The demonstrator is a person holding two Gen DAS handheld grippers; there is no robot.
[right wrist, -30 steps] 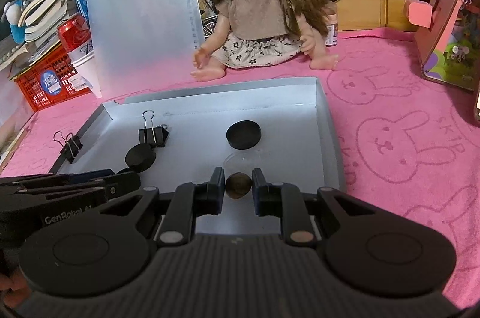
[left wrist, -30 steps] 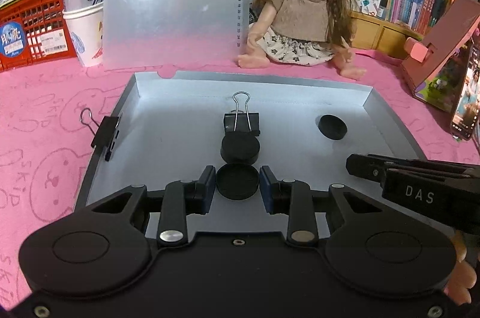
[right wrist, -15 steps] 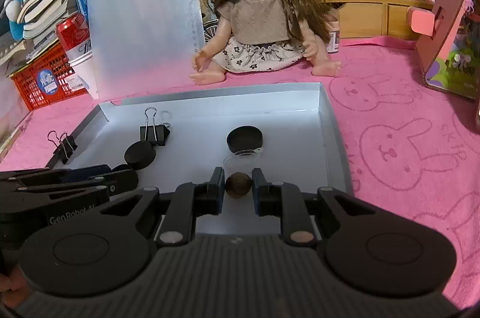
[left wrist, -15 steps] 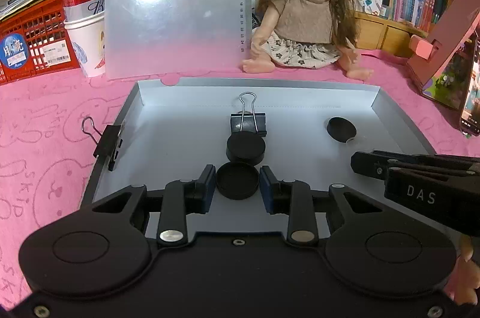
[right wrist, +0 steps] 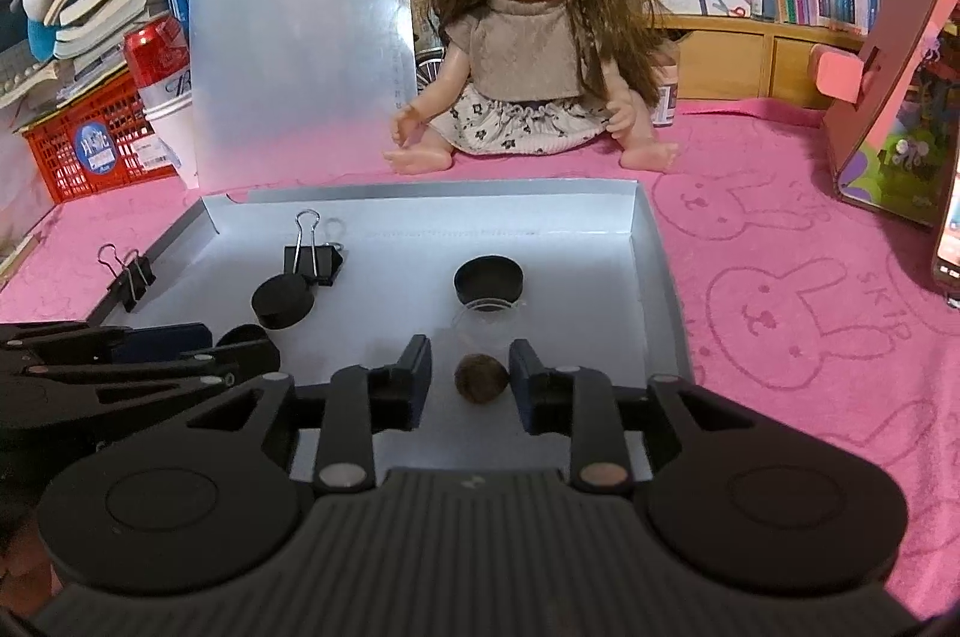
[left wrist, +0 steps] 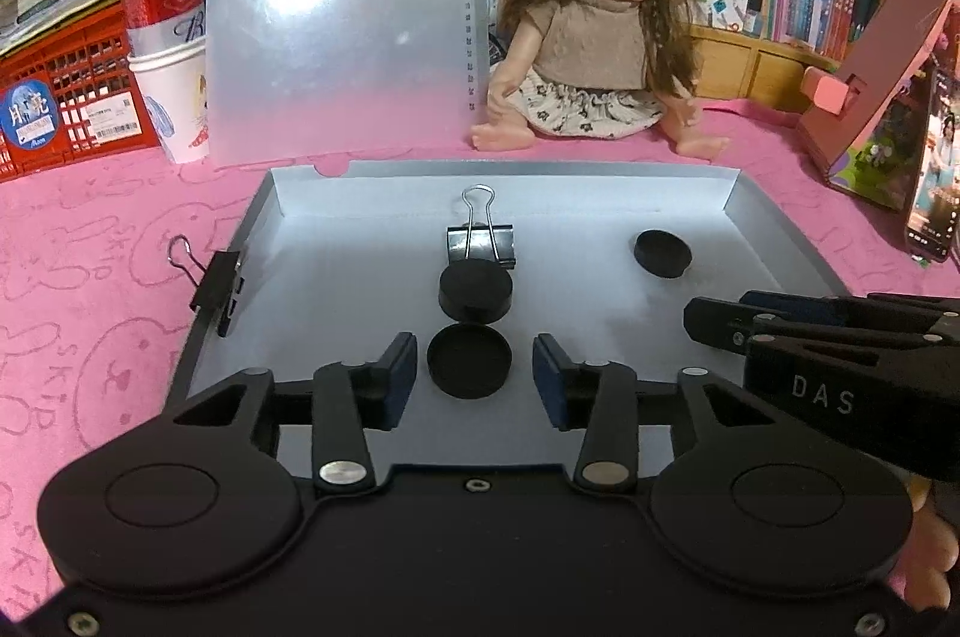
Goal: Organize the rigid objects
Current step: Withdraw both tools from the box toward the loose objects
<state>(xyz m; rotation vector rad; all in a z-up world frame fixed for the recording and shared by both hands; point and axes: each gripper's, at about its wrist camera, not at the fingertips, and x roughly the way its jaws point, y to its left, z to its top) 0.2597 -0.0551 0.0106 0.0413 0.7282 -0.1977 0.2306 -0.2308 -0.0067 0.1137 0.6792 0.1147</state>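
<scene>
Left tool [left wrist: 474, 376] releasing cap [left wrist: 470, 362]; right tool [right wrist: 470, 376] releasing nut [right wrist: 480, 379].

Both views are shot from wrist cams mounted just behind each gripper's fingers, tilted down and forward, close over the near edge of the grey tray [left wrist: 774, 229]. The left wrist view is placed over the tray's near left part, with the right gripper [left wrist: 714, 316] caught poking in from the right. The right wrist view is set further right, and the left gripper [right wrist: 240, 346] is seen coming in from the left. The tray floor, the binder clip [left wrist: 480, 241] inside it, the doll [right wrist: 522, 54] at the far side and the pink bunny cloth [right wrist: 780, 289] are shared by both.
</scene>
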